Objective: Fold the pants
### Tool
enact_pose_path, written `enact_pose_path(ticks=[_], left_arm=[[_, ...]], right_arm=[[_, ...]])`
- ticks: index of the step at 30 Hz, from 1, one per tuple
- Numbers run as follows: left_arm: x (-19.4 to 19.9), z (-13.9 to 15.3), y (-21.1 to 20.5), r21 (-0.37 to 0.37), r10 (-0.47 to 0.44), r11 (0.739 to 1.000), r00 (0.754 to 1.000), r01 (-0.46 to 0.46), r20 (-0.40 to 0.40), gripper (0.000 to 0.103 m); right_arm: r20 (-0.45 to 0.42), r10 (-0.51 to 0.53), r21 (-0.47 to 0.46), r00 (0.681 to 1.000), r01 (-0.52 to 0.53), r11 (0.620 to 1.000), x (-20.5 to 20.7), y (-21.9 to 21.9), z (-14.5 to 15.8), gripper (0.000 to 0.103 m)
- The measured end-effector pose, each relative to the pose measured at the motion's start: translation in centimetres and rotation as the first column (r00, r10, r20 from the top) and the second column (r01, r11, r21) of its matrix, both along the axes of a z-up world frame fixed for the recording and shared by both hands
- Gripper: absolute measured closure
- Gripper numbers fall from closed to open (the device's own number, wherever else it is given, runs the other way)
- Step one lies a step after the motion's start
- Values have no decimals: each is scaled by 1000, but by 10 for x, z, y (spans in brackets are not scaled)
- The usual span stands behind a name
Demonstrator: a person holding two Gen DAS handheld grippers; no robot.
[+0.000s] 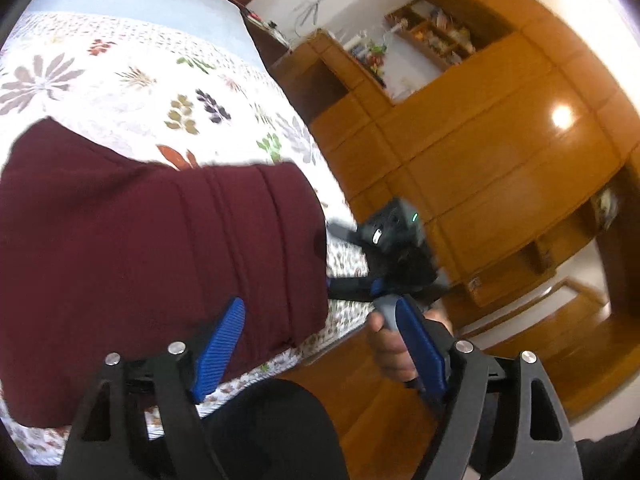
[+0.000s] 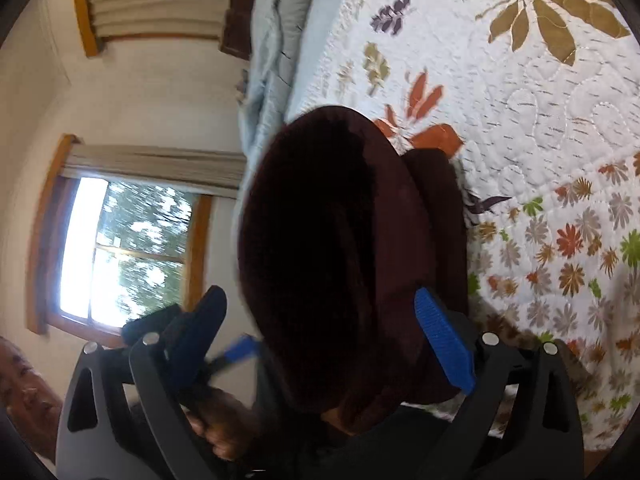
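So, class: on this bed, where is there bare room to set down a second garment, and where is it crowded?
Free: the flowered quilt beyond the folded maroon pants, up to the pale blue sheet and the rumpled grey blanket. Crowded: the near edge of the bed, where the pants lie with both tools, the left tool and the right tool, open around them.

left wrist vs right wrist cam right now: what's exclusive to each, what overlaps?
Left wrist only: the wooden cabinets and their cluttered shelf, plus the whole right gripper, blurred, beyond the pants' edge.

Right wrist only: the window with its curtain, and the rumpled grey blanket along the bed.

Both: the folded maroon pants on the floral quilt, and each camera's own blue pads standing wide apart, not pressing the cloth. The left gripper is open too.
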State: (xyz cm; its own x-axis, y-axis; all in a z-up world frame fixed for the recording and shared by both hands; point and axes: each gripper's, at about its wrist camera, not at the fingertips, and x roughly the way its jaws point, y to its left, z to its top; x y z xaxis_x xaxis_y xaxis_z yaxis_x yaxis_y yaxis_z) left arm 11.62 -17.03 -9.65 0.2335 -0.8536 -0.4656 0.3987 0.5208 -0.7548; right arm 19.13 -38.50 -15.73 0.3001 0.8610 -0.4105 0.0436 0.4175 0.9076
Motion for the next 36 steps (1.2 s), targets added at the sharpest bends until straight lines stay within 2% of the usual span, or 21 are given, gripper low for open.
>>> enact_pose_path(ticks=[3, 5, 8, 9, 10, 11, 12, 14, 15, 17, 18, 21, 22, 23, 25, 27, 28, 29, 31, 34, 36], left_arm=[[23, 2, 43, 7, 86, 996, 996, -86, 20, 25], [49, -5, 76, -21, 151, 988, 988, -151, -21, 25], [92, -30, 103, -65, 171, 981, 975, -181, -140, 25], [107, -43, 106, -75, 152, 983, 967, -170, -205, 25], [117, -53, 108, -82, 138, 983, 958, -163, -252, 27], [127, -64, 112, -78, 150, 981, 950, -177, -274, 29], [135, -70, 115, -66, 169, 979, 949, -193, -265, 33], [147, -85, 114, -29, 175, 981, 945, -190, -274, 51], [151, -93, 114, -30, 177, 981, 941, -194, -287, 55], [158, -111, 114, -54, 173, 978, 929, -201, -327, 70], [159, -118, 115, -76, 173, 975, 923, -211, -345, 71], [160, -119, 122, -127, 158, 968, 921, -215, -356, 68], [157, -113, 127, -139, 165, 965, 922, -225, -350, 59], [154, -108, 133, -139, 179, 962, 925, -237, -336, 46], [144, -88, 147, -147, 205, 957, 940, -251, -272, 33], [130, -75, 157, -157, 203, 958, 954, -241, -220, 30], [126, -72, 161, -155, 208, 958, 956, -242, -208, 29], [120, -72, 165, -151, 209, 959, 958, -241, -198, 28], [111, -77, 171, -133, 198, 965, 959, -227, -204, 28], [100, -100, 180, -70, 224, 966, 940, -249, -256, 28], [95, -111, 189, -62, 239, 962, 926, -267, -293, 28]], right_arm=[[21, -5, -43, 1000, 6, 999, -4, 5, 11, 8], [80, 2, -98, 997, 6, 995, -12, 13, 28, 8], [102, 25, -121, 994, -13, 993, -12, 29, 32, 9], [101, 38, -152, 994, -23, 988, -11, 36, 32, 25], [113, 73, -196, 991, -50, 979, -8, 46, 33, 49], [113, 102, -222, 988, -75, 972, -7, 52, 34, 89], [102, 101, -230, 990, -76, 970, -8, 54, 33, 88], [90, 90, -280, 992, -62, 958, -15, 50, 31, 89], [65, 77, -292, 995, -55, 955, -18, 47, 24, 89], [8, 51, -303, 999, -47, 952, -26, 39, 3, 90], [-2, 42, -300, 999, -41, 953, -27, 37, -4, 90], [-3, 9, -266, 1000, -10, 964, -32, 33, -7, 85], [-6, 9, -255, 1000, -11, 967, -35, 33, -5, 83], [-6, 3, -233, 1000, -5, 972, -37, 30, 0, 76], [15, -60, -232, 998, 62, 971, -40, 14, 15, 62], [33, -125, -257, 992, 130, 958, -41, -4, 22, 18], [30, -160, -240, 987, 162, 957, -41, -13, 23, 12], [7, -169, -167, 986, 168, 972, -39, -21, 17, 11], [-47, -145, -94, 988, 140, 986, -33, -21, 3, 11], [-71, -71, -117, 995, 62, 991, -16, -1, -8, 11], [-52, -31, -161, 998, 22, 987, -12, 7, -3, 12]])
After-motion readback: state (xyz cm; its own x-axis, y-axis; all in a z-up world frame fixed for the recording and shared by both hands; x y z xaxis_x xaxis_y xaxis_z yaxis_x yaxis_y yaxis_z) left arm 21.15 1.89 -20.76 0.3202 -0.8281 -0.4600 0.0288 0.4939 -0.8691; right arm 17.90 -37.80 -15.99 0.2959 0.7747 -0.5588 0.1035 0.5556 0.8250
